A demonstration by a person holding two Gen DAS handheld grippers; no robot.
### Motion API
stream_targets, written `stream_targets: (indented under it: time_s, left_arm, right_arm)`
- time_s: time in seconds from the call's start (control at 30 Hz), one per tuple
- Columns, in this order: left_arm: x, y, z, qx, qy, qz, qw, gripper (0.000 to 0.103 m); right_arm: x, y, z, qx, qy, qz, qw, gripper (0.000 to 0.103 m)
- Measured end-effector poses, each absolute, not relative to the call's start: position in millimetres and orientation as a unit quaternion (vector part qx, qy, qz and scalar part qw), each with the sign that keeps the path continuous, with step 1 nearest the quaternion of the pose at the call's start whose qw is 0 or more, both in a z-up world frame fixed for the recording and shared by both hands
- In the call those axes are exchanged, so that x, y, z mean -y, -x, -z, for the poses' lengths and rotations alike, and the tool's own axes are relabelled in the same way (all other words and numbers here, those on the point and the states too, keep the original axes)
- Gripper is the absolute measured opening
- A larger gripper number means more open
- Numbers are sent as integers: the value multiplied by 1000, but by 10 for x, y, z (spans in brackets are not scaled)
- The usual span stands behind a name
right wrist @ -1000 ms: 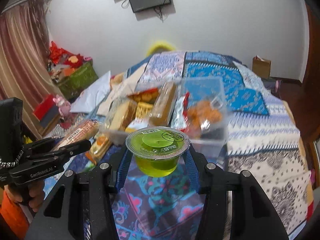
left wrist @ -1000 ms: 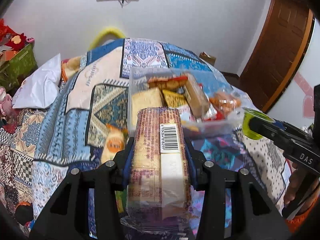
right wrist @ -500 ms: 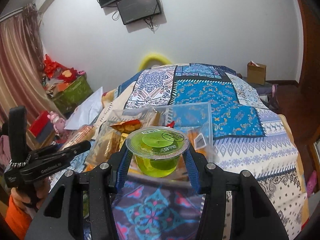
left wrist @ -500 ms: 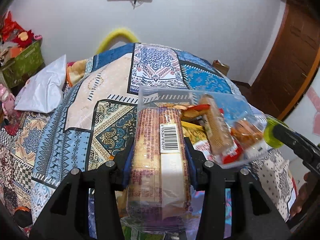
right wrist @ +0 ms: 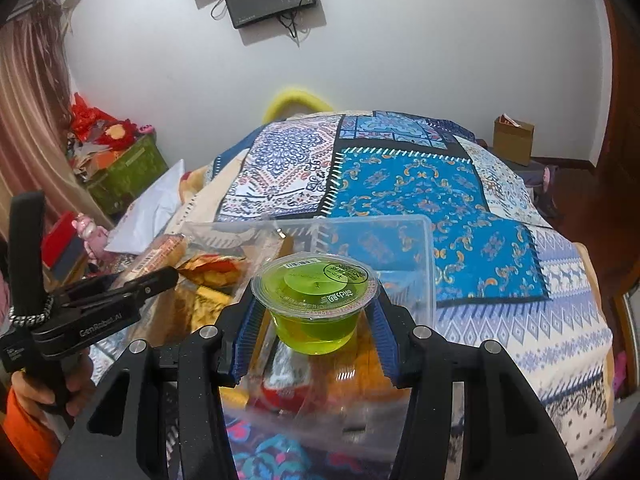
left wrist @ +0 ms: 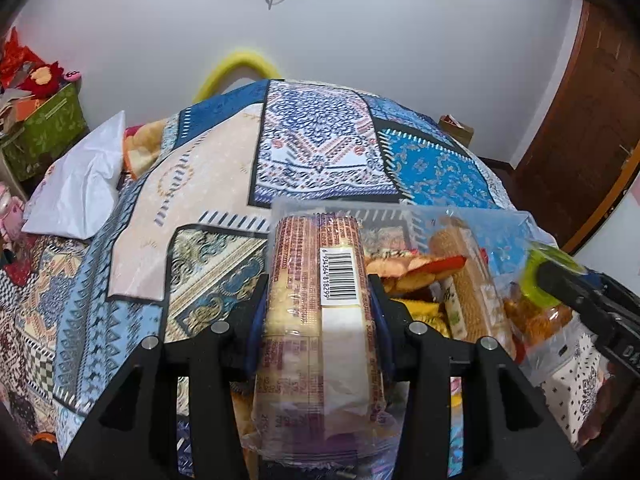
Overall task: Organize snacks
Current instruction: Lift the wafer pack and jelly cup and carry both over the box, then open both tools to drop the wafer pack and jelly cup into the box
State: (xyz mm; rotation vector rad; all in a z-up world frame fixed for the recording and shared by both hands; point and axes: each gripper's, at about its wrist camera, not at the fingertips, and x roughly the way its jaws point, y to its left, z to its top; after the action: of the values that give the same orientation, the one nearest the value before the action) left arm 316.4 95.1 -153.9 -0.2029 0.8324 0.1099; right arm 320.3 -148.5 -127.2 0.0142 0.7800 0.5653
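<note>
Two snacks held over my clear bin (right wrist: 416, 232).
Left gripper (left wrist: 318, 312) clamps biscuit pack (left wrist: 316, 280), barcode showing only here; right gripper (right wrist: 314, 316) clamps green jelly cup (right wrist: 314, 300).

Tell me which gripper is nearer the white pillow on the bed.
Left. The left gripper, holding the biscuit pack, is on the white pillow's side; the right gripper is farther across the clear bin.

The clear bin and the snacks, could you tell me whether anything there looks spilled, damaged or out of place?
Nothing looks spilled or torn. The jelly cup sits upright and sealed in the right gripper, and the biscuit pack is intact in the left gripper. The snacks in the bin lie jumbled at odd angles.
</note>
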Motion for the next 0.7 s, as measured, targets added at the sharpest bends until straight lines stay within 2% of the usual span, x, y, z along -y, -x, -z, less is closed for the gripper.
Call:
stream_targets:
  time_s: [0.33, 0.47, 0.6, 0.7]
  left_arm:
    - [-855, -3366, 1623, -416, 91, -44, 904, 45]
    - [-866, -3341, 1671, -419, 89, -45, 902, 49]
    - [-856, -3279, 1659, -421, 86, -40, 902, 57]
    - [-866, -3225, 1642, -423, 94, -32, 901, 58]
  right_arm:
    - [1385, -3416, 1407, -386, 9, -248, 889, 47]
    - [1365, -3428, 1421, -388, 19, -244, 888, 47]
    - [1350, -3386, 1407, -386, 37, -240, 890, 47]
    - [1361, -3355, 1384, -387, 38, -246, 888, 54]
